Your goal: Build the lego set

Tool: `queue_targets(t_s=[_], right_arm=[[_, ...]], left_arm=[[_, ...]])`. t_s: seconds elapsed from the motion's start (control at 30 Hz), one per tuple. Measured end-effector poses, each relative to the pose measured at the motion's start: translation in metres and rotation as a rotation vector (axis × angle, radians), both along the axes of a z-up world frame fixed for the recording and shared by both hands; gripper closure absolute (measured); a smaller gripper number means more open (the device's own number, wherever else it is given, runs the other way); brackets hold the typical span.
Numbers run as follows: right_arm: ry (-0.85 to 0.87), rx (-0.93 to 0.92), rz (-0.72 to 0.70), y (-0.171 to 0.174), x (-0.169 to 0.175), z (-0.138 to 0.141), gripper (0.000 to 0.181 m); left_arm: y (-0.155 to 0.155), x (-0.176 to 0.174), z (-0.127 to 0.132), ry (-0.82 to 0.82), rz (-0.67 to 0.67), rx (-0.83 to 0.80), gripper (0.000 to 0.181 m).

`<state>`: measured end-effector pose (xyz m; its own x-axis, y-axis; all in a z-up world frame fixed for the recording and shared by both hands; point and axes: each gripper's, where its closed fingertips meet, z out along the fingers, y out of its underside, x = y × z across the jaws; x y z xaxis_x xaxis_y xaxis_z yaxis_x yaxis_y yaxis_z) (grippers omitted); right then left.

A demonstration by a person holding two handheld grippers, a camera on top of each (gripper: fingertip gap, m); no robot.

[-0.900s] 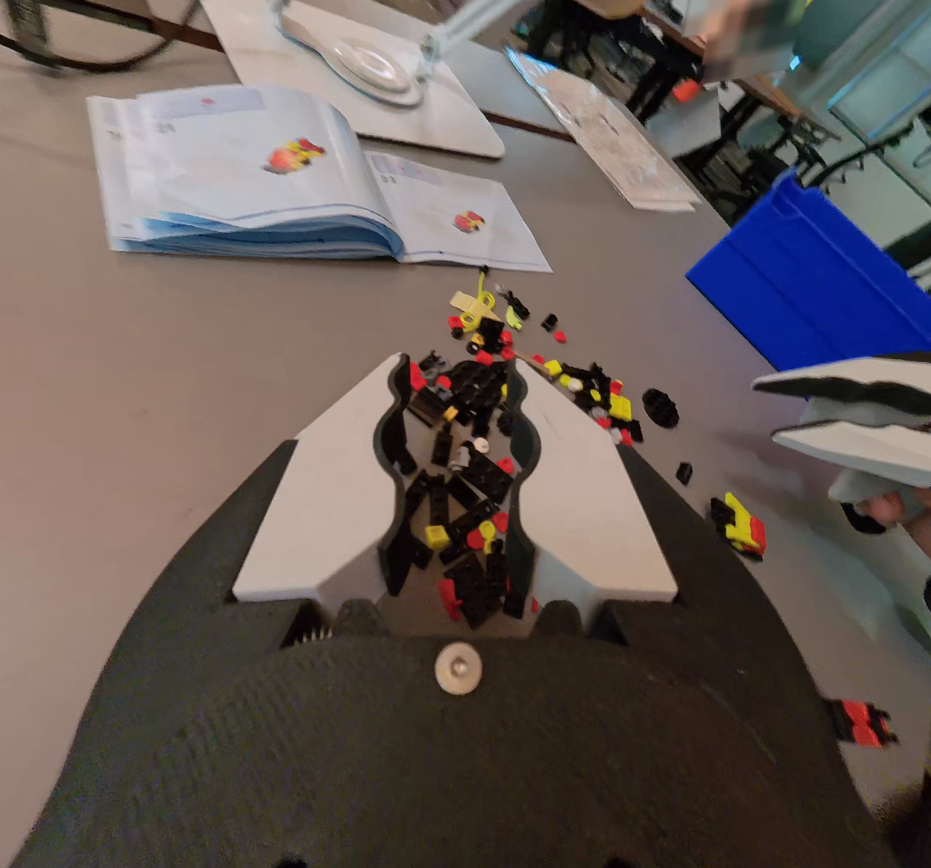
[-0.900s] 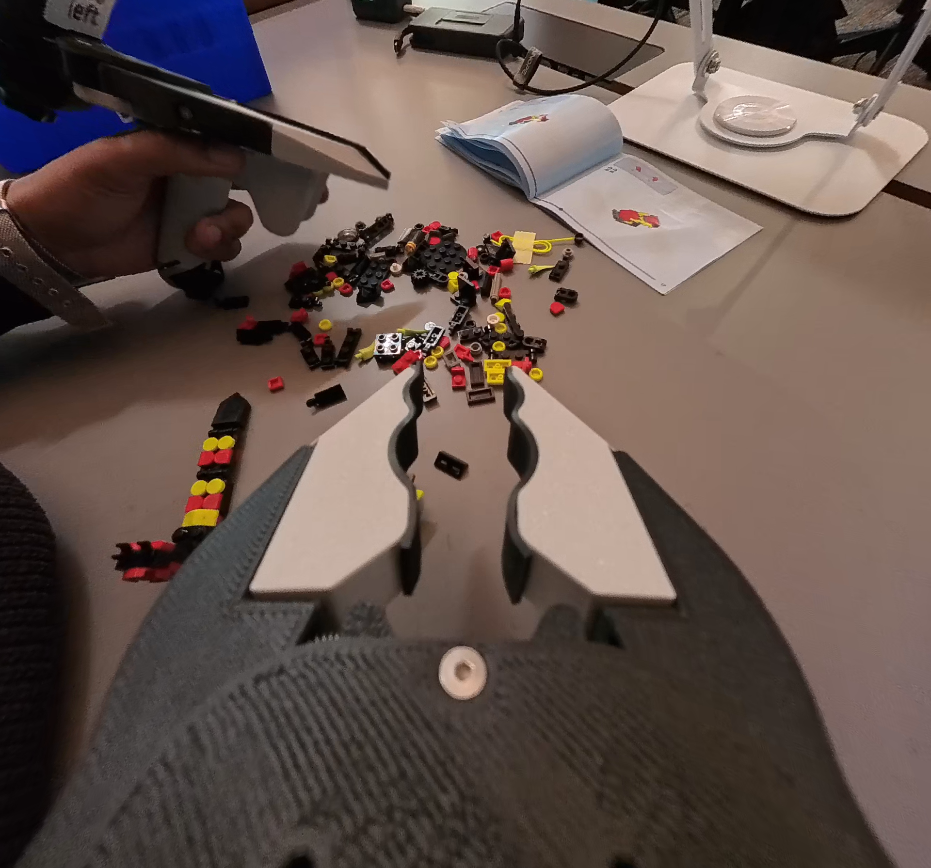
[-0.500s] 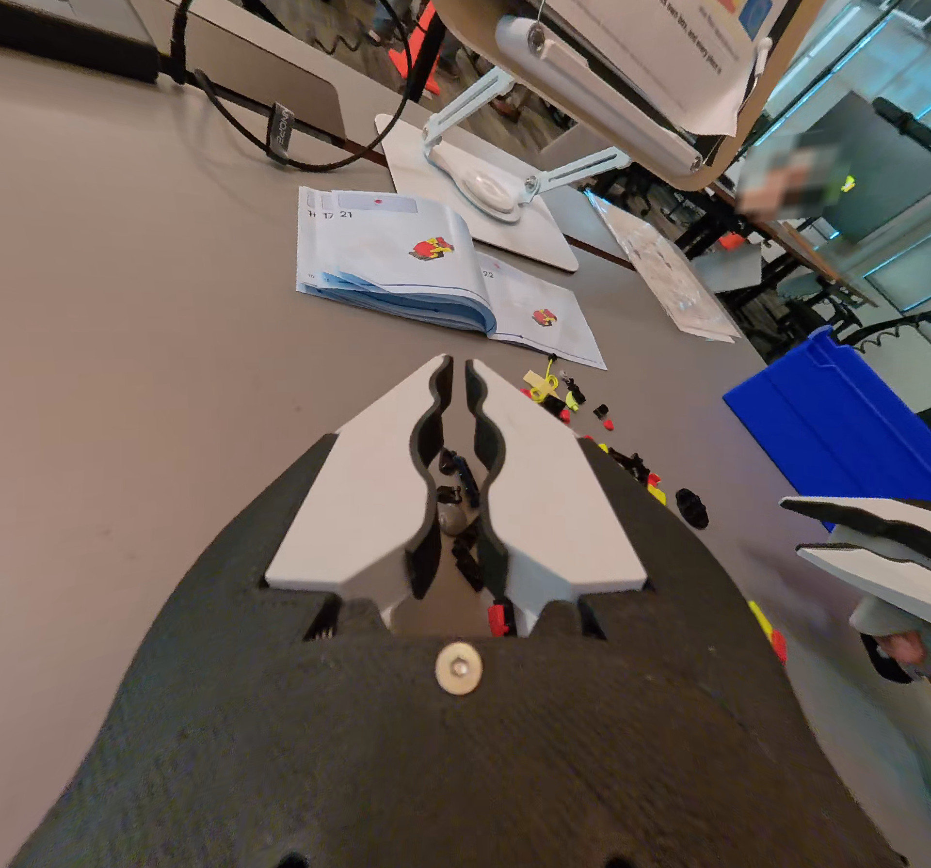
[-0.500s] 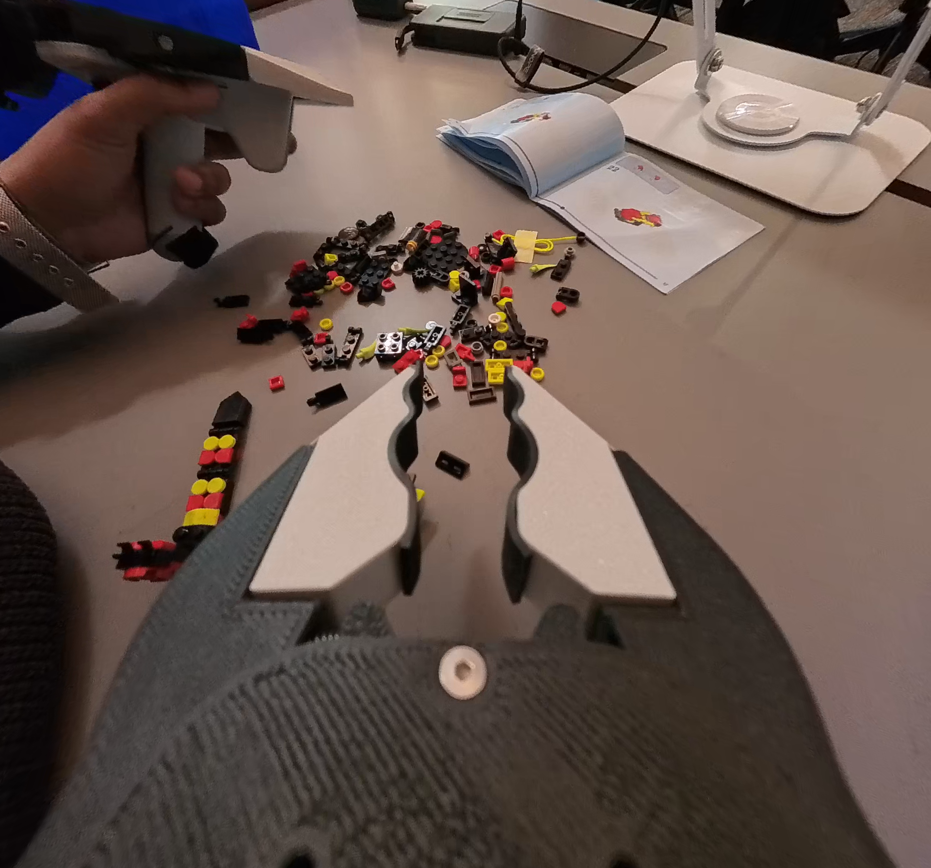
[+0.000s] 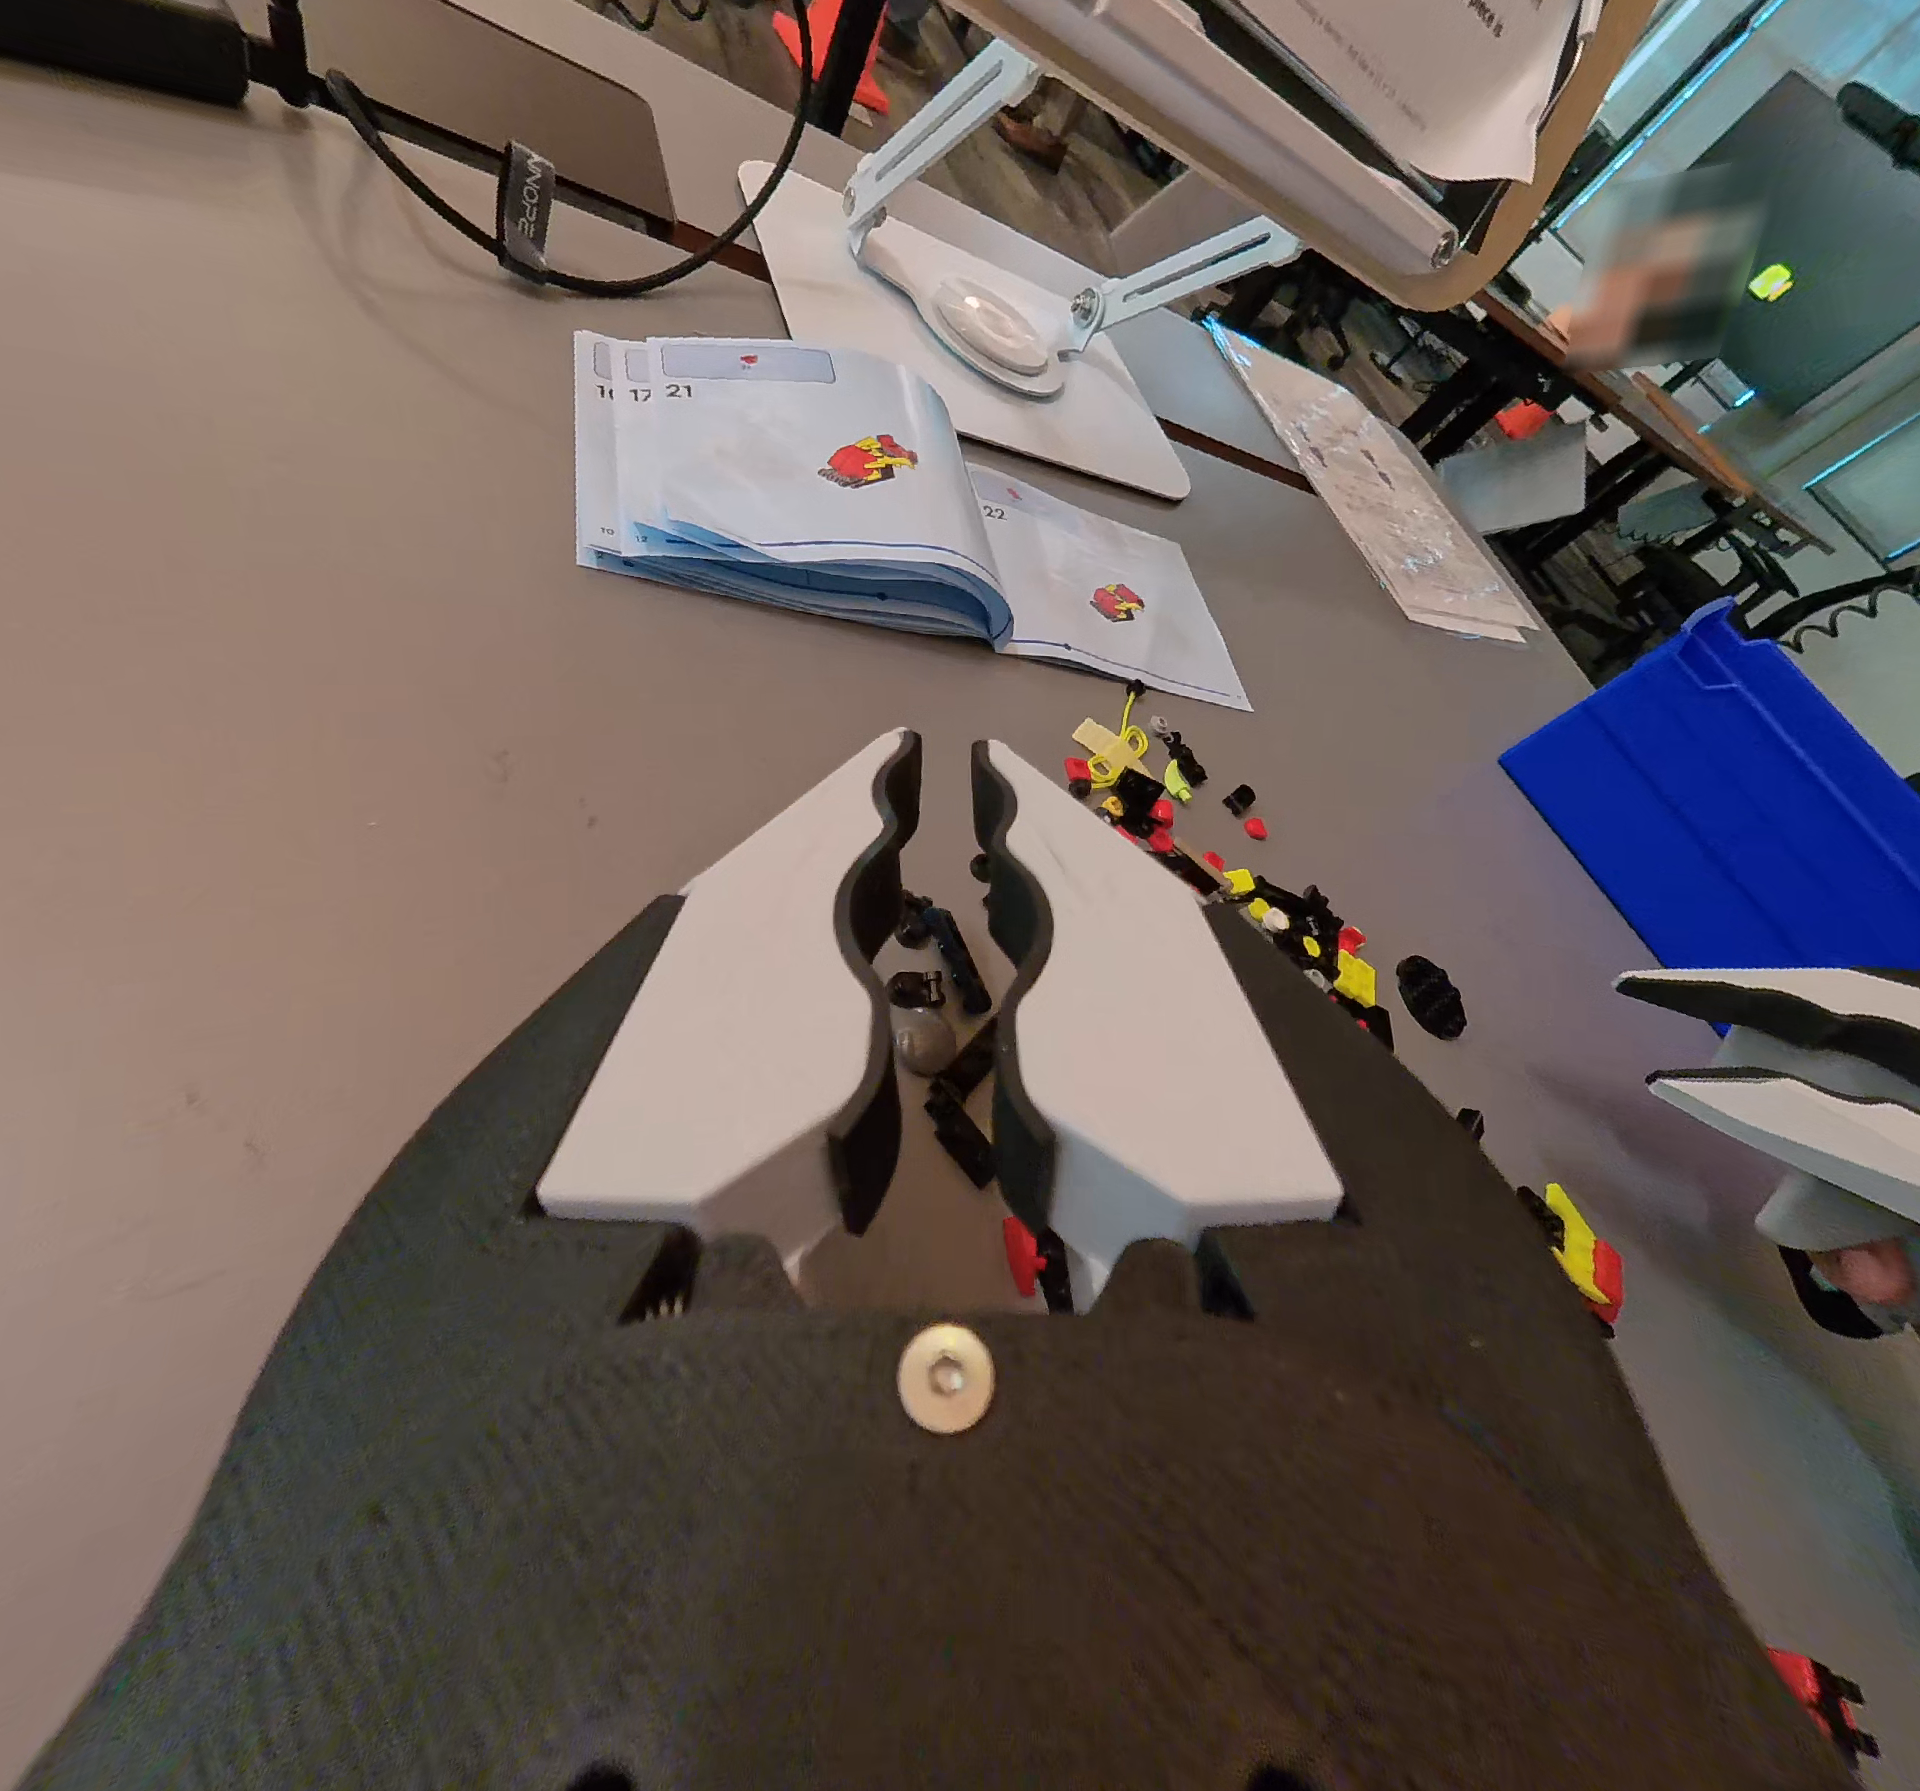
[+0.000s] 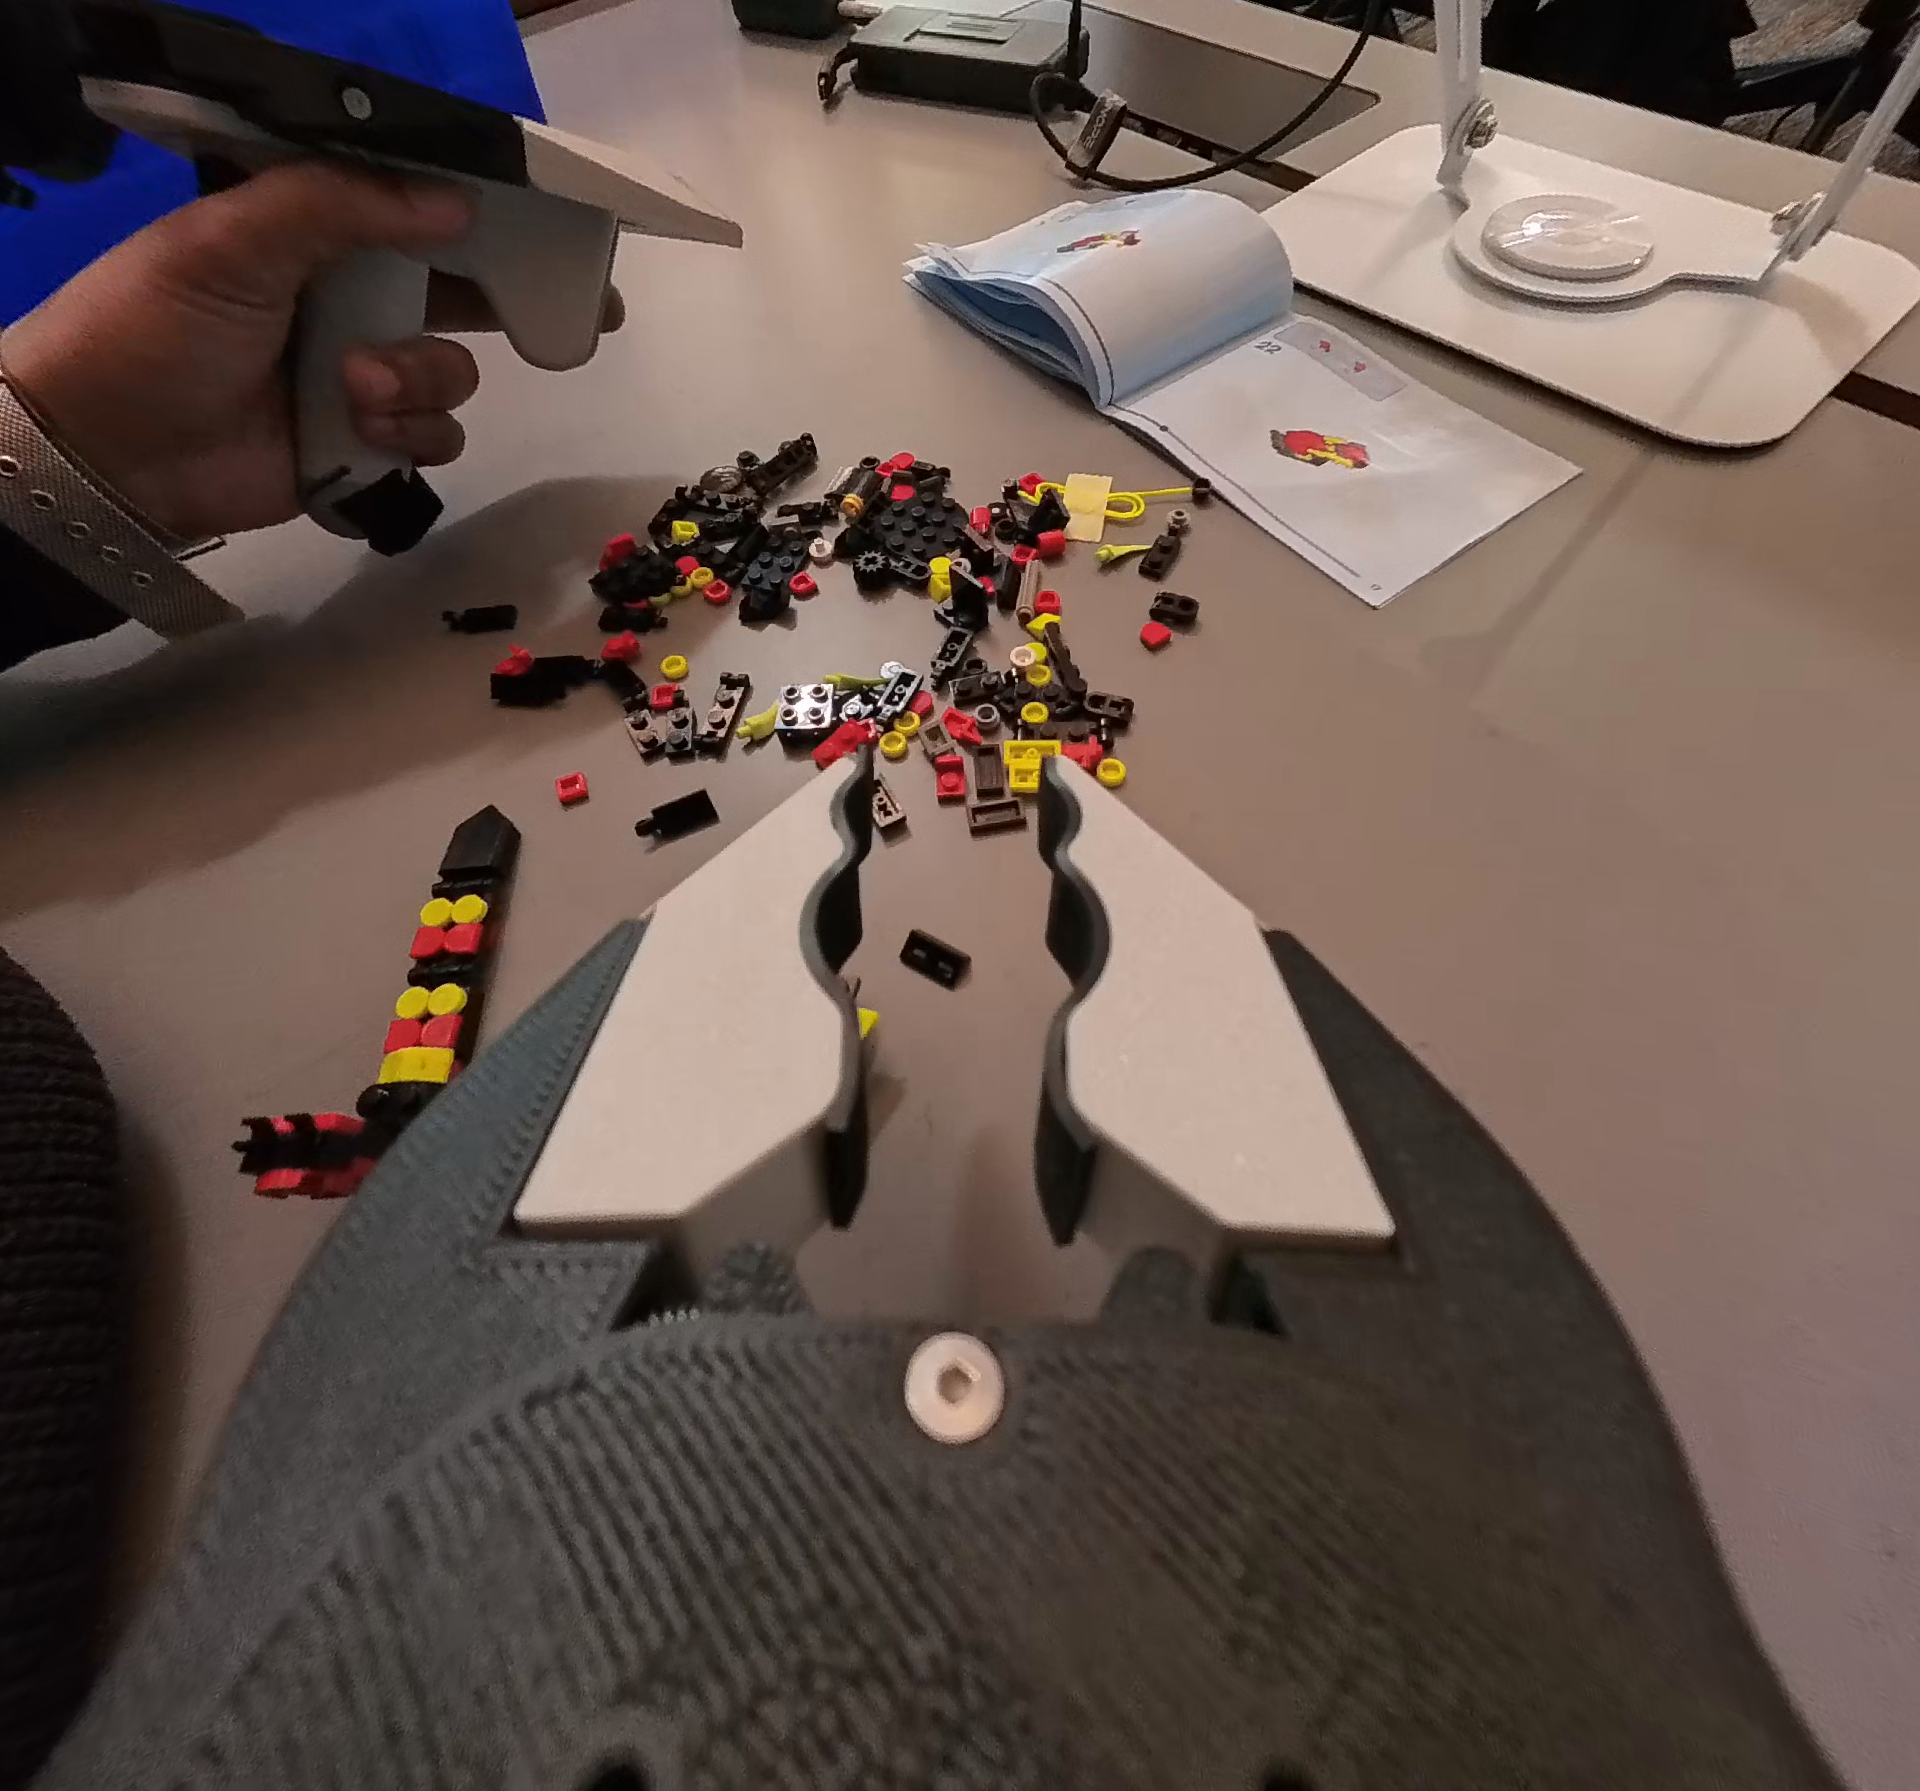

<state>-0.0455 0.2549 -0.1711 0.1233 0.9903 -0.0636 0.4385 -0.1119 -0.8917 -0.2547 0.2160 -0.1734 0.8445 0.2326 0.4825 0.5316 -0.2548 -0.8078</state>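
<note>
A pile of small black, red and yellow lego pieces (image 6: 883,619) lies mid-table; it also shows in the left wrist view (image 5: 1247,889). A partly built black strip with yellow and red pieces (image 6: 436,993) lies at the near left. My left gripper (image 5: 948,754) is raised over the pile's left side, nearly shut with a slim gap and nothing between the fingers. In the right wrist view it (image 6: 727,235) is held in a hand. My right gripper (image 6: 956,785) is open and empty, low at the pile's near edge, with one small black piece (image 6: 935,957) on the table between its fingers.
An open instruction booklet (image 5: 831,494) lies beyond the pile. A white stand base (image 5: 966,328) and a black cable (image 5: 520,214) sit behind it. A blue bin (image 5: 1714,806) stands at the table's side. A clear plastic bag (image 5: 1371,494) lies near the far edge. About 20 cm separates my left fingertips from my right.
My left gripper has lifted off the pile and tilted up toward the booklet. Its fingers went from wide open to nearly shut. My right gripper has stayed still.
</note>
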Motion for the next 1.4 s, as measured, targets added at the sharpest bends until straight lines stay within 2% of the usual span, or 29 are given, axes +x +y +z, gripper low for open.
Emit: queue_targets(t_s=[1.07, 1.4], right_arm=[[-0.004, 0.003, 0.002, 0.000, 0.001, 0.000, 0.151], [-0.028, 0.002, -0.033, 0.013, 0.004, -0.012, 0.152]], left_arm=[[0.003, 0.011, -0.001, -0.020, -0.054, 0.005, 0.169], [0.004, 0.017, -0.007, -0.085, -0.086, -0.003, 0.169]])
